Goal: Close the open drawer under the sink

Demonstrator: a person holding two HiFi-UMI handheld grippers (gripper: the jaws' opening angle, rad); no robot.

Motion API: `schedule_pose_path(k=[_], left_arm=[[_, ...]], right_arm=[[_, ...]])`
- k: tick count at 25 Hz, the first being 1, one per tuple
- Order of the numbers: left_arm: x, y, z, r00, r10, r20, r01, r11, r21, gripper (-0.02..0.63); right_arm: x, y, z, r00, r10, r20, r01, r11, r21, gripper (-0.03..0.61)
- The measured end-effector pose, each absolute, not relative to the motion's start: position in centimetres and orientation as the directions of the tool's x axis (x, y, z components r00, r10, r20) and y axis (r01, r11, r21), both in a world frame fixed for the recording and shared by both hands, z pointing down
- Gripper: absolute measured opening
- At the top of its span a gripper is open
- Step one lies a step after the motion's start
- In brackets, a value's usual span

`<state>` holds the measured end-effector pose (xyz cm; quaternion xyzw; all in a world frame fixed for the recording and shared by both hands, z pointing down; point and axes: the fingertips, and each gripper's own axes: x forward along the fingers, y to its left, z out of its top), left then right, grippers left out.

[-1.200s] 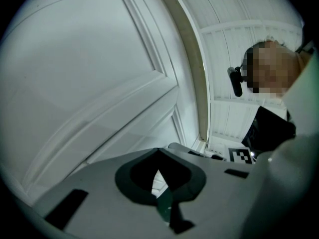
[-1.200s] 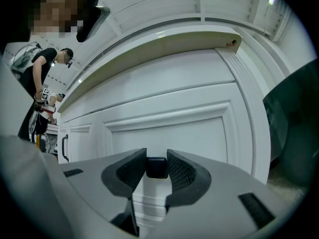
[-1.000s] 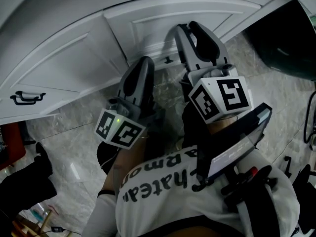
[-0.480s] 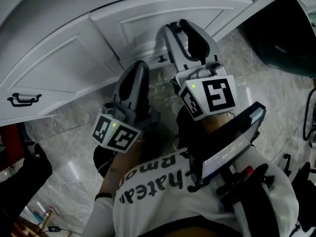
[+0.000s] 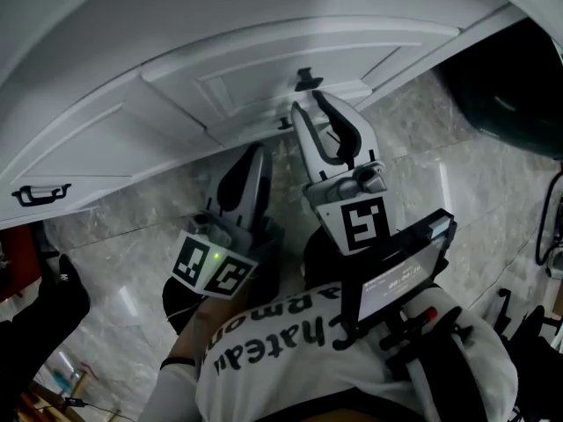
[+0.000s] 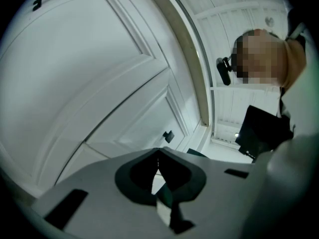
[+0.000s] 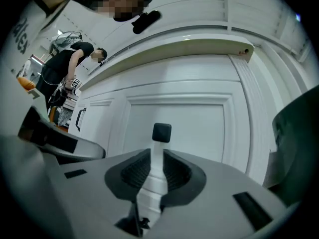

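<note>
Head view: we hold both grippers out side by side toward the white cabinet front.
Our right gripper point(image 5: 308, 105) reaches furthest and points about level at the drawer point(image 5: 264, 55). Its tips are just short of the dark knob point(image 5: 305, 79) at the middle of the panel. Its jaws have just been closing but stand apart, with nothing between the pads and the knob lined up beyond the gap. Our left gripper point(image 5: 255, 152) sits further back beside it, above the marbled floor point(image 5: 413, 148), jaws pressed together and empty.

white drawer point(image 7: 199, 118), black knob point(image 7: 161, 132), marble floor point(image 5: 457, 174) (grey-veined)
</note>
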<state>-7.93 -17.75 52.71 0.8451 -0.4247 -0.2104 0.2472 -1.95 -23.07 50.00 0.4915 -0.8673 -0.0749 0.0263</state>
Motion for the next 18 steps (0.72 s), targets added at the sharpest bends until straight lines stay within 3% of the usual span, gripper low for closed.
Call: schedule_pose_path(k=[1,3,10,13,18], left_arm=[[-8.1,-17.7,53.1,0.539,-0.833,-0.125,-0.619,-0.492,0.612,0.008],[-7.9,-17.9,54.0,0.527,-0.846,-0.077,-0.612,-0.441,0.656,0.008],[-6.6,-14.0,55.6,0.581,-0.796,0.169,-0.725,-0.412,0.551,0.007],[-6.6,-11.2,52.0,0.611,-0.761,0.22,-0.754,-0.474,0.454,0.007],[-8.0,-9.1,46.1,0.55,-0.793,0.26,-0.787,-0.388,0.48,0.007]], right_arm=[[-1.9,-22.7,51.2,-0.523,-0.852,0.016,-0.844,0.52,0.131,0.042],[-2.1,-21.8,53.4,-0.542,-0.833,0.112,-0.831,0.551,0.079,0.015],[-4.5,-15.2,54.4,-0.653,-0.647,0.395,-0.741,0.655,-0.151,0.014],[-4.9,-12.3,52.1,-0.674,-0.592,0.442,-0.721,0.656,-0.222,0.012],[-3.1,-9.8,47.2,-0.712,-0.529,0.462,-0.692,0.64,-0.334,0.011]])
